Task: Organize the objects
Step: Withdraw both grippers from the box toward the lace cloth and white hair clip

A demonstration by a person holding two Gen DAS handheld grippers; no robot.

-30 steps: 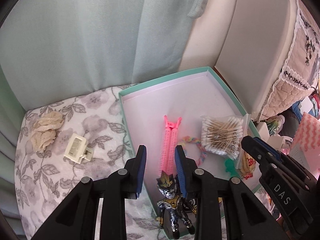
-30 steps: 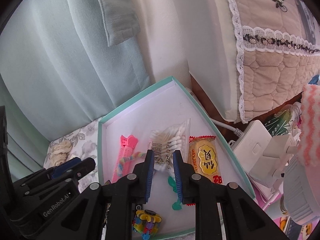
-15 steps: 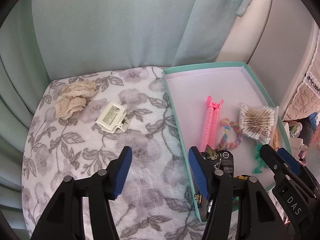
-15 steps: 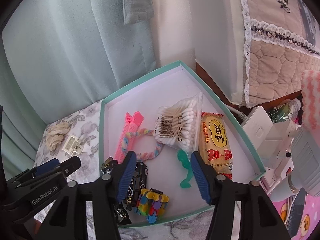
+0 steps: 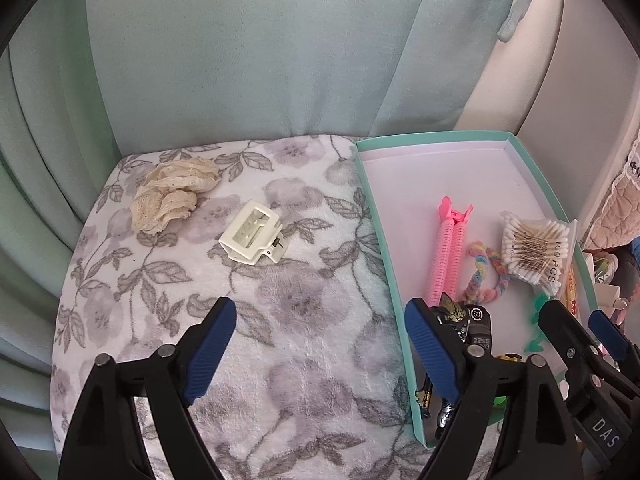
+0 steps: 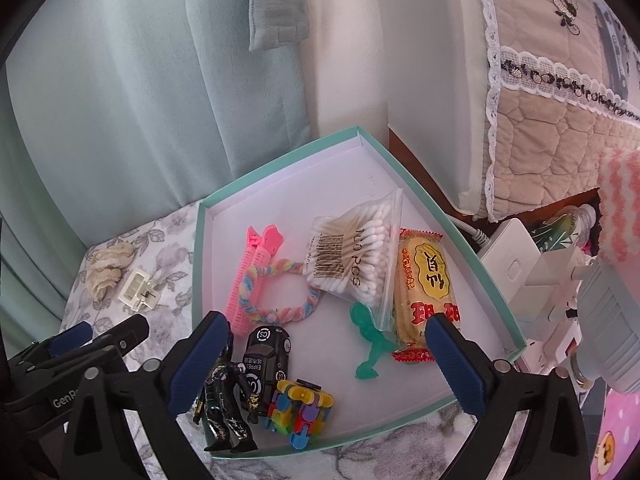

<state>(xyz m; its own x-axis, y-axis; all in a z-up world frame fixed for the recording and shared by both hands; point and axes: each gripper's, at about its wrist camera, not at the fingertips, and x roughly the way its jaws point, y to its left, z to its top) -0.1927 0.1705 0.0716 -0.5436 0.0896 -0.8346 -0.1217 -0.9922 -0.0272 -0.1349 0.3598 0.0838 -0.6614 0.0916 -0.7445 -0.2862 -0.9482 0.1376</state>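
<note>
I am taking the box (image 6: pixel 472 240) as my landmark. A second ago both of my grippers were nearly pressed together low over the inside of the box; now both are standing wide apart and holding nothing, and both views are taking in more of the scene. The left gripper (image 5: pixel 320 344) is now hanging over the flowered cloth (image 5: pixel 304 320) just left of the box wall, where a second ago it was pointing into the box above the toy figure (image 6: pixel 224 400). The right gripper (image 6: pixel 326 354) is hovering over the near end of the box.

I am reading this as a finished drop: the toy figure, the toy car (image 6: pixel 266 358) and the block toy (image 6: pixel 300 408) are lying at the near end of the box, with the pink clip (image 6: pixel 256 272), the braided ring (image 6: pixel 276 292), the bag of cotton swabs (image 6: pixel 356 256), the snack packet (image 6: pixel 424 292) and the green figure (image 6: pixel 370 344) further in.

Two things are still lying on the cloth, left of the box: the white hair clip (image 5: pixel 252 238), nearer to the box, and the lace scrap (image 5: pixel 172 194), beyond it and further left. I am judging that the white hair clip is the likely next pick, since my left gripper is already pointing that way with its jaws spread.
</note>
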